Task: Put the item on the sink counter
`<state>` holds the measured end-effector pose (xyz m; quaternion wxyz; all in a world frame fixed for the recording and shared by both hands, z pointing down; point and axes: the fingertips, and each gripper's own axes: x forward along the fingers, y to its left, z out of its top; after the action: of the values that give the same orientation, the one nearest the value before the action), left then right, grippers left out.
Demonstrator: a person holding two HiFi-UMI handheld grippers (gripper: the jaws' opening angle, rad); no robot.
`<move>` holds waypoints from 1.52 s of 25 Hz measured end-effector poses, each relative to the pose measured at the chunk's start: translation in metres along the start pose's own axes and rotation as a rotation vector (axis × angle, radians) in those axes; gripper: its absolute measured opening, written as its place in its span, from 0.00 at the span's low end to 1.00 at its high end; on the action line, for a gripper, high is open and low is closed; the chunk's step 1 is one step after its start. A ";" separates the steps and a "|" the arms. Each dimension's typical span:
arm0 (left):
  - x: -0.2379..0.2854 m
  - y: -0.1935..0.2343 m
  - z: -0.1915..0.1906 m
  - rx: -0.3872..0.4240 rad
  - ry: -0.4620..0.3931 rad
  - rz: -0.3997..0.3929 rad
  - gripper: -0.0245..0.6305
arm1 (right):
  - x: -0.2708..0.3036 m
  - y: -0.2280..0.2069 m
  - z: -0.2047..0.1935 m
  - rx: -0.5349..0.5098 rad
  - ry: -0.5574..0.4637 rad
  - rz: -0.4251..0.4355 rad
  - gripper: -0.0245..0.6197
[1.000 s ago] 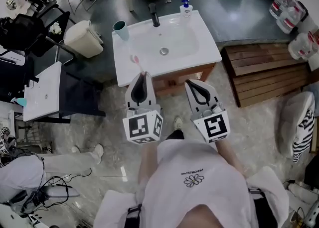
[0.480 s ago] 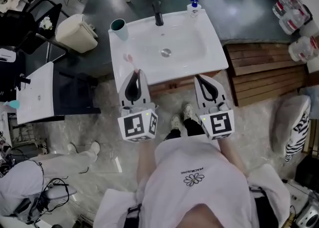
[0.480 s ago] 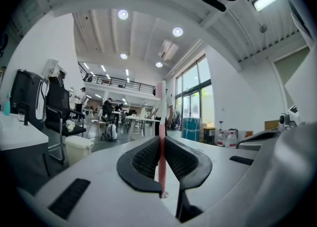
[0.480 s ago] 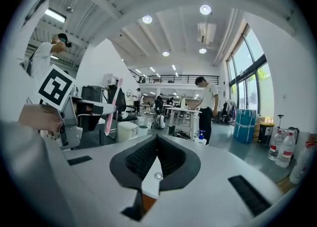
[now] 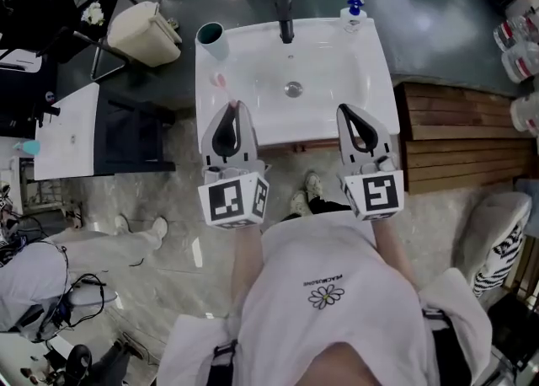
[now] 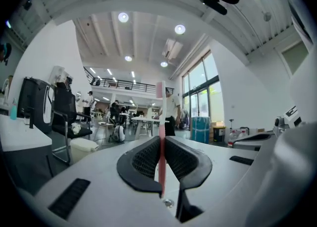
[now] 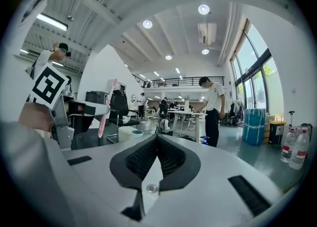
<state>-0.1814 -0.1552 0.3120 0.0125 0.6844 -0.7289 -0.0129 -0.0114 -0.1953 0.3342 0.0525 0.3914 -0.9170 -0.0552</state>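
Toothbrush (image 6: 160, 122) lengthwise in left claw's (image 5: 233, 109) grasp, head toward frame top, over counter's (image 5: 376, 113) left rim; right claw (image 5: 350, 111) clenched, empty.

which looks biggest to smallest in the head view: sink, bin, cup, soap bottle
1. sink, by far the largest.
2. bin, though it stands lower on the floor, farther from the camera.
3. cup and soap bottle: too alike to rank.

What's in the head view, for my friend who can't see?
Seen from above, the left gripper pinches a pink toothbrush over the front left of a white sink counter. The right gripper, shut and empty, hovers at the front right.
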 end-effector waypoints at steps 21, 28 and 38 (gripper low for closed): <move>0.068 0.016 0.006 -0.021 0.005 -0.035 0.10 | 0.044 -0.045 -0.022 0.072 0.075 -0.049 0.05; 0.076 0.022 0.007 0.068 0.014 -0.045 0.10 | 0.047 -0.039 -0.022 0.069 0.085 -0.052 0.05; 0.095 -0.018 -0.061 0.477 0.261 -0.399 0.10 | 0.034 -0.046 -0.037 0.081 0.117 -0.093 0.05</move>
<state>-0.1672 -0.2514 0.3724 -0.0576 0.7932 -0.5553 0.2433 0.0030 -0.2532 0.3658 0.0876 0.4380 -0.8947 0.0027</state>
